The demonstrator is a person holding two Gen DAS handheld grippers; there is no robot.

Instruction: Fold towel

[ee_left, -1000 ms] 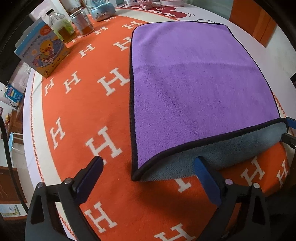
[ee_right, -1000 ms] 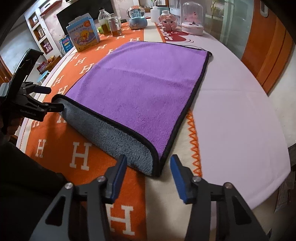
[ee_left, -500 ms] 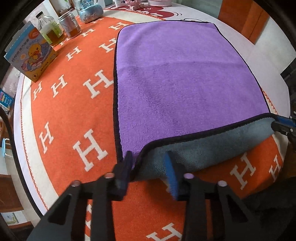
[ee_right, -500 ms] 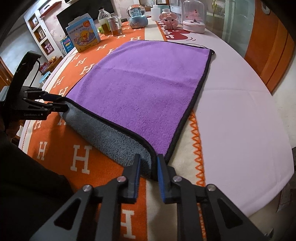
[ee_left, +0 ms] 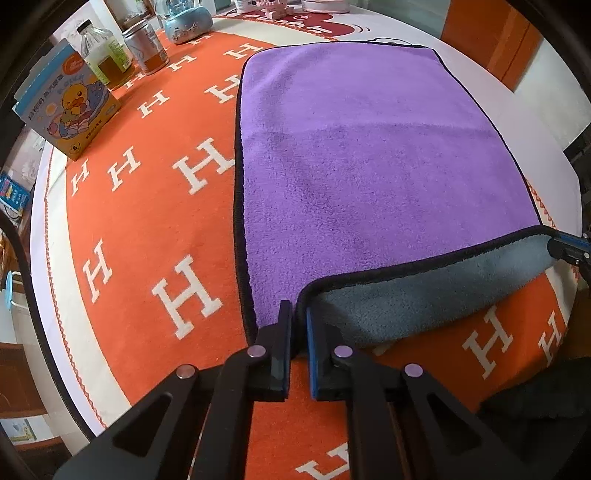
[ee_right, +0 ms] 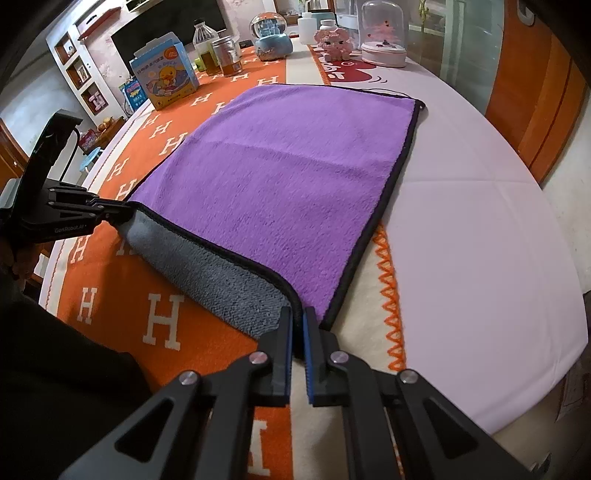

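Observation:
A purple towel (ee_left: 369, 166) with a black hem and grey underside lies on the orange H-patterned cloth; it also shows in the right wrist view (ee_right: 295, 162). My left gripper (ee_left: 298, 314) is shut on its near left corner, lifted so the grey underside (ee_left: 424, 295) shows. My right gripper (ee_right: 298, 317) is shut on the near right corner, with the grey underside (ee_right: 214, 269) curling below. Each gripper shows in the other's view: the right one (ee_left: 570, 251) and the left one (ee_right: 92, 212).
A duck-print box (ee_left: 66, 107), a bottle (ee_left: 105, 55) and a can (ee_left: 146, 48) stand at the far left. A snow globe (ee_right: 273, 37), a pink toy (ee_right: 332, 42) and a domed ornament (ee_right: 384, 33) stand at the far end. White tablecloth (ee_right: 480, 221) lies right.
Both grippers have closed fully on the towel's near corners. The near edge has lifted, showing more grey underside.

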